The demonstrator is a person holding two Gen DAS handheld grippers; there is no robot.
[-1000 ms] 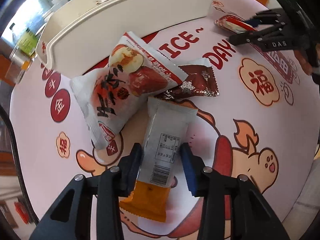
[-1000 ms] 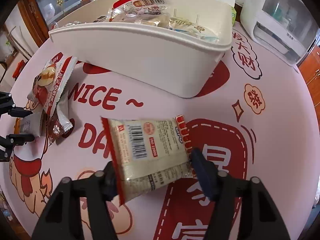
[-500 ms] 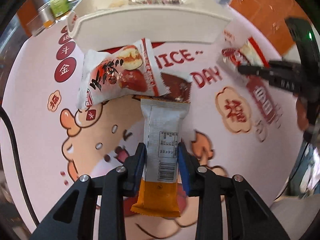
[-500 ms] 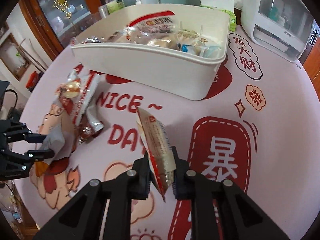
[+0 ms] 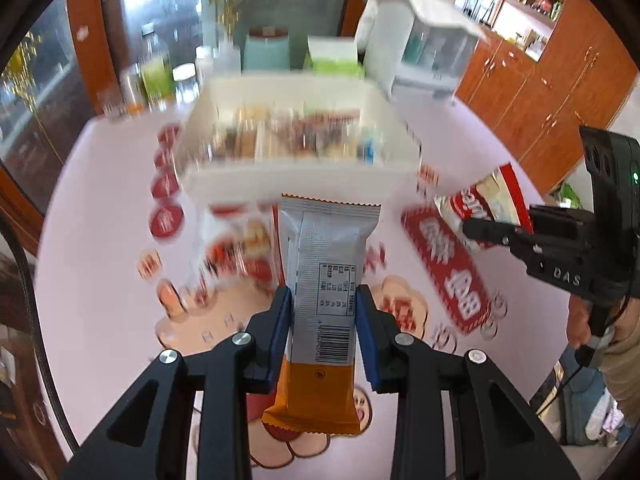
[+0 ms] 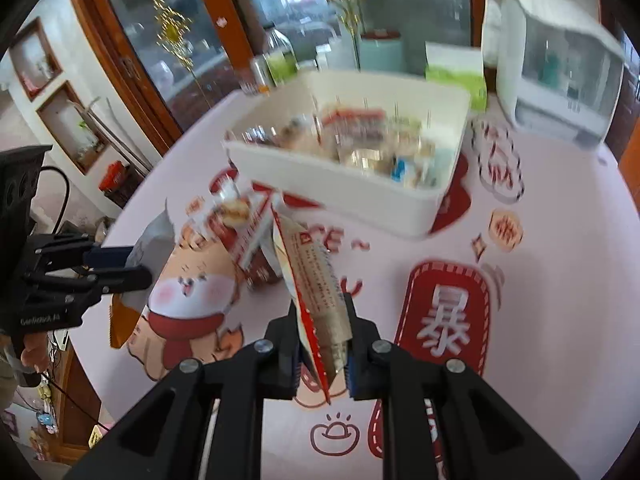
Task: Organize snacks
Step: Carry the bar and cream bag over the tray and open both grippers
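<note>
My left gripper [image 5: 323, 312] is shut on a long grey-and-orange snack bar [image 5: 326, 280], held in the air above the round table. My right gripper [image 6: 322, 320] is shut on a flat red-and-white snack packet [image 6: 316, 280], held edge-up. Each gripper shows in the other's view: the right gripper [image 5: 480, 232] with its packet [image 5: 484, 204], and the left gripper [image 6: 124, 264] with its bar [image 6: 156, 236]. Beyond both stands the white bin [image 5: 296, 184], also white bin [image 6: 344, 200], with several snacks inside. A red-and-white date bag [image 6: 236, 220] and a dark red wrapper stay on the table, blurred.
The pink printed tablecloth [image 6: 540, 280] covers the table. Behind the bin stand bottles [image 5: 154, 68], a teal canister [image 5: 266, 50], a green tissue box [image 6: 456, 72] and a white appliance [image 6: 556, 64]. Wooden cabinets [image 5: 552, 92] rise at the right. A person's hand [image 5: 580, 320] holds the right gripper.
Both grippers closed on their snacks and lifted them off the table. The right packet turned from flat to edge-up. The views tipped up, so the bin's inside and the room show.
</note>
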